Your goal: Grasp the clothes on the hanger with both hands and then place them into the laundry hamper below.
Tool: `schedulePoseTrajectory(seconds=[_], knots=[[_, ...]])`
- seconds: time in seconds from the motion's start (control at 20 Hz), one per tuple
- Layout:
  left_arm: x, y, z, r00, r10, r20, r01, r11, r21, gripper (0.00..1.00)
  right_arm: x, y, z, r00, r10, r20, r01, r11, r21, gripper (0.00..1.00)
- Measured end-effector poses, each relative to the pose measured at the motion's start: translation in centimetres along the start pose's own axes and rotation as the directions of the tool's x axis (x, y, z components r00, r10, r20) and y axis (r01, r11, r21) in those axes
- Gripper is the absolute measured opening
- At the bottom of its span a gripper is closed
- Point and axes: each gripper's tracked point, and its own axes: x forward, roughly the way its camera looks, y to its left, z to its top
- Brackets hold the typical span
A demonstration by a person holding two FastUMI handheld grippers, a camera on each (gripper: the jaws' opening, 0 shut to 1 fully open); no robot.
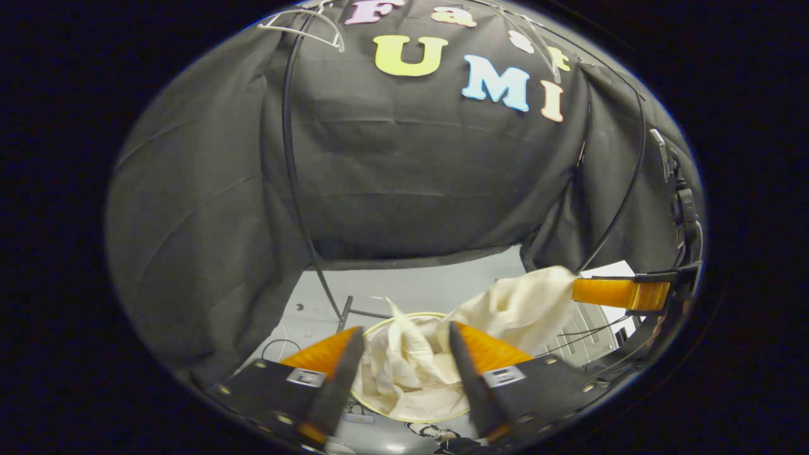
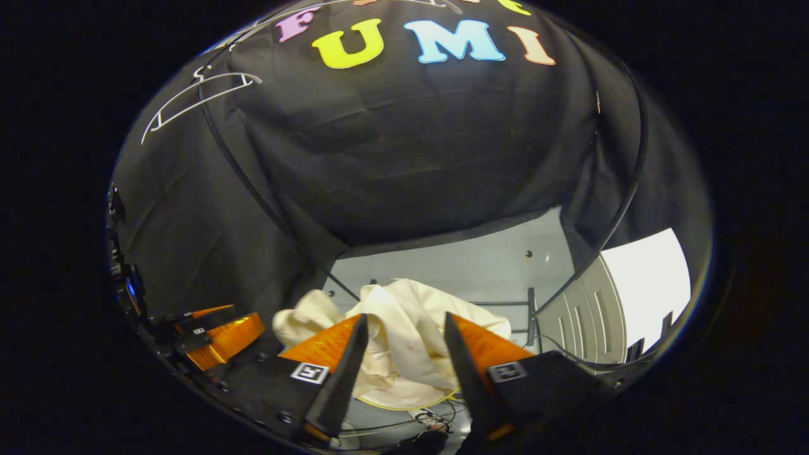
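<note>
while both grippers gape unclenched, clothes lie in the hamper

hamper rim: mostly hidden | hidden by: clothes

Creased black cloth wall hangs behind and at both sides, crossed by thin black curved poles. Below lies a pale grey floor, with a ribbed grey panel beside a bright white patch.
</note>
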Motion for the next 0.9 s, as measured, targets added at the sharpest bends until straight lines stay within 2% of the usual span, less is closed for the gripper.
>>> schedulePoseTrajectory(seconds=[0.1,0.3,0.55,0.75,0.9], knots=[[-0.7,0.8,-0.3,1.000,0.020,-0.006,-0.020,1.000,-0.003,0.96,-1.2,0.2,0.3,1.000,0.000,0.016,0.000,1.000,-0.019,0.99],[-2.5,1.7,-1.0,0.999,0.035,-0.009,-0.035,0.999,-0.013,0.96,-3.9,-0.2,0.4,0.999,-0.024,0.044,0.027,0.998,-0.060,0.98],[-6.8,1.2,0.4,0.998,0.055,0.044,-0.055,0.998,0.013,0.96,-8.0,-1.8,3.1,0.987,-0.057,0.153,0.070,0.994,-0.080,0.98],[-11.2,-0.5,3.6,0.989,0.071,0.127,-0.076,0.996,0.036,0.96,-11.7,-4.1,5.4,0.964,-0.082,0.254,0.110,0.989,-0.097,0.99],[-15.2,-2.8,7.6,0.973,0.081,0.217,-0.089,0.996,0.024,0.96,-15.0,-6.1,7.2,0.940,-0.092,0.330,0.132,0.986,-0.100,0.98]])
